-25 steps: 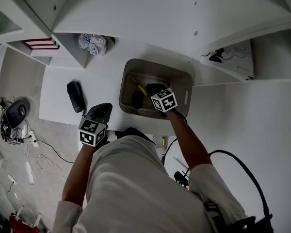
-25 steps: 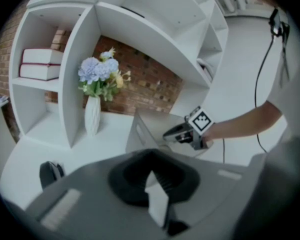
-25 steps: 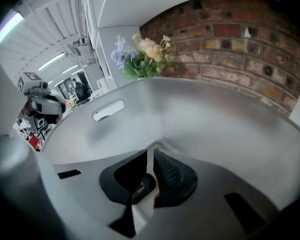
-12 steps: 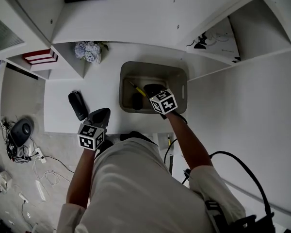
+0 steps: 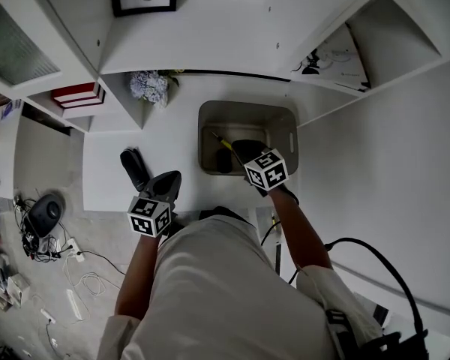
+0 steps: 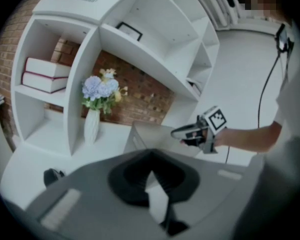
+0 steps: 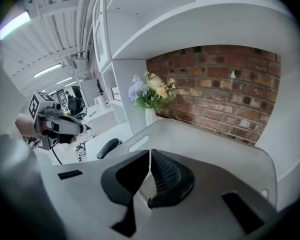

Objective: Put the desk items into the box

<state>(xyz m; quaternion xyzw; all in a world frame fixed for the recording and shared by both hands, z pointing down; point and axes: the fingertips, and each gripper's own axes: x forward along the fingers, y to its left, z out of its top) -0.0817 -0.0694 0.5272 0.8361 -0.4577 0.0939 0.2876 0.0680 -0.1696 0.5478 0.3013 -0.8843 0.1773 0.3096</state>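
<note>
Head view steeply overhead; low gripper views, box (image 5: 246,106) apparently common.

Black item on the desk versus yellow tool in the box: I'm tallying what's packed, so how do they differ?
The black item lies on the white desk, left of the box, not yet packed; the yellow tool lies inside the box. The black item is chunky and all dark; the yellow tool is slim. Both are elongated.

White shirt (image 5: 210,291), black cable (image 5: 364,242), grey left gripper (image 6: 151,176), right gripper (image 7: 150,156)
</note>
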